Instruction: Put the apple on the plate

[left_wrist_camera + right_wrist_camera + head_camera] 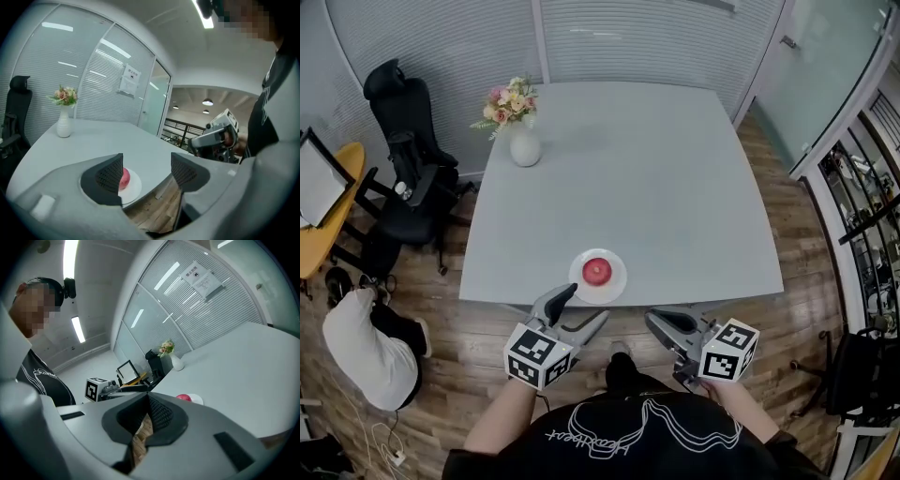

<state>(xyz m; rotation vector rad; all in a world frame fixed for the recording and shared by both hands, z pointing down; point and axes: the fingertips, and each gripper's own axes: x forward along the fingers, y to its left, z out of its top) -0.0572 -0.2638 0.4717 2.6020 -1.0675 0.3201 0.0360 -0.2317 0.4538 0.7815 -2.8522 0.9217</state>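
Observation:
A red apple rests in the middle of a small white plate near the front edge of the grey table. My left gripper hovers just in front of the plate, off the table edge, open with nothing between its jaws. In the left gripper view the apple and plate show past the left fingertip. My right gripper is held below the table edge to the right, shut and empty. The right gripper view shows the apple and plate beyond its closed jaws.
A white vase of flowers stands at the table's far left corner. A black office chair sits left of the table, with a yellow side table beyond it. Wooden floor surrounds the table.

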